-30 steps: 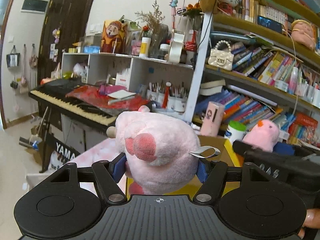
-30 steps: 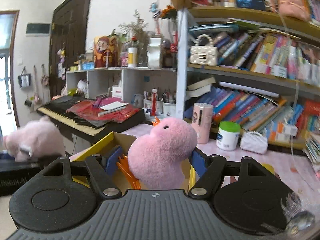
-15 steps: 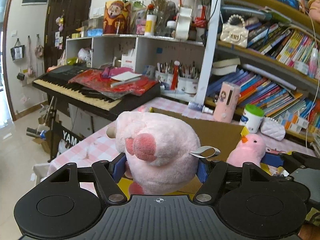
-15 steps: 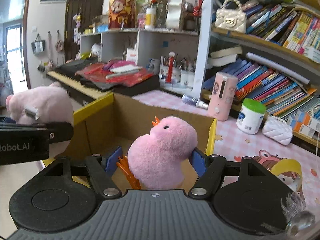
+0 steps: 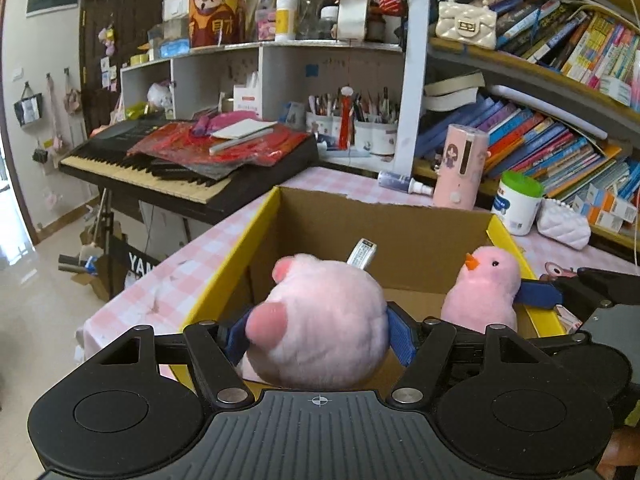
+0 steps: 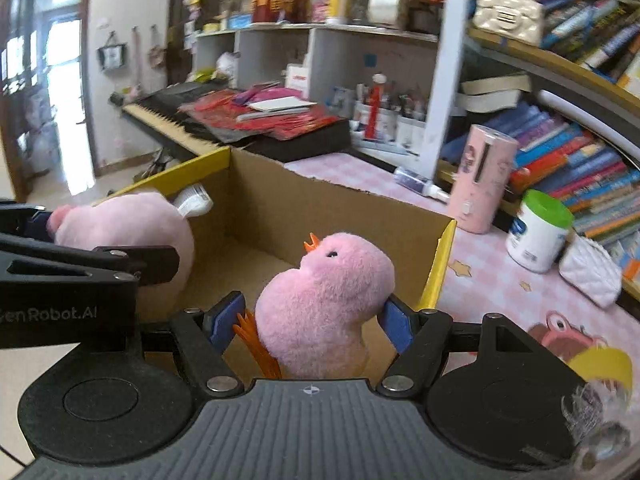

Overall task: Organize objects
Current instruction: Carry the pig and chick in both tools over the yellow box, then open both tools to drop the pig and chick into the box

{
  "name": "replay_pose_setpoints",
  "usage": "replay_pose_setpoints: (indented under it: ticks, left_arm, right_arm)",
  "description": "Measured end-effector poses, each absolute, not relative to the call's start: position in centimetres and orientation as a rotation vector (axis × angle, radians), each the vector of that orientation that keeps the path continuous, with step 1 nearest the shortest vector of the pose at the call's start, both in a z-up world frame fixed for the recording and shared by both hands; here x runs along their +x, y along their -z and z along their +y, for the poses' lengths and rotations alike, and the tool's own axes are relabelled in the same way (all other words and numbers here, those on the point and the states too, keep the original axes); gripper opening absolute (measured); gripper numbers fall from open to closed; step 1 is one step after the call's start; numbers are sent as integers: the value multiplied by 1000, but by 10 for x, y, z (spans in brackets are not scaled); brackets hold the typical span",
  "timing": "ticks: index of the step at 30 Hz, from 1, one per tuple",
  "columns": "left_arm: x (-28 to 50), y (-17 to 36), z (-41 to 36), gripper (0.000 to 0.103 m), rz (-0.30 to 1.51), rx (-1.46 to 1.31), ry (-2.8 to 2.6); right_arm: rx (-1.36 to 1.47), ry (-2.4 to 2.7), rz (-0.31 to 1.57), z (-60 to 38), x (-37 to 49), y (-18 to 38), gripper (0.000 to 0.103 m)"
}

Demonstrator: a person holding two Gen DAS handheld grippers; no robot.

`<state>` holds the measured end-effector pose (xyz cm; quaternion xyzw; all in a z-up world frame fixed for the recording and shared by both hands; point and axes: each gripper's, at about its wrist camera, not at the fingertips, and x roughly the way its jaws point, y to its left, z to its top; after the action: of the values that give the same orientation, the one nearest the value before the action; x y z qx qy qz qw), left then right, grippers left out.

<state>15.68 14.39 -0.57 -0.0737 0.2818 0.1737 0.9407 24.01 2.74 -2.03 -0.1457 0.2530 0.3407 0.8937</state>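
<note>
your left gripper (image 5: 318,338) clamps the pink pig plush (image 5: 320,320), your right gripper (image 6: 310,328) the pink chick plush (image 6: 324,300); both hang inside the cardboard box (image 5: 400,236), unreleased.

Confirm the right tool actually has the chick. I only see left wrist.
Observer: Yes. The right tool has a blue pad on each side of the pink chick, which is held upright over the cardboard box.
Operator: Feet clear of the pads?
Observer: The orange feet stick out next to the left-hand pad; I cannot tell if they are pinched.
Operator: Anything on the table right of the box?
Observer: A yellow ring, likely tape, lies on the tablecloth close to the tool.
</note>
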Motion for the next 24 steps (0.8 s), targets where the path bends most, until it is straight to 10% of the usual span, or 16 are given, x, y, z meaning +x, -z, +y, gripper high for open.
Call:
replay_pose_setpoints:
  ticks: [24]
  left_arm:
    - [134,-27,139,85,402,-166,-412]
  right_arm:
    - [-255,-782,509,19,241,3,89]
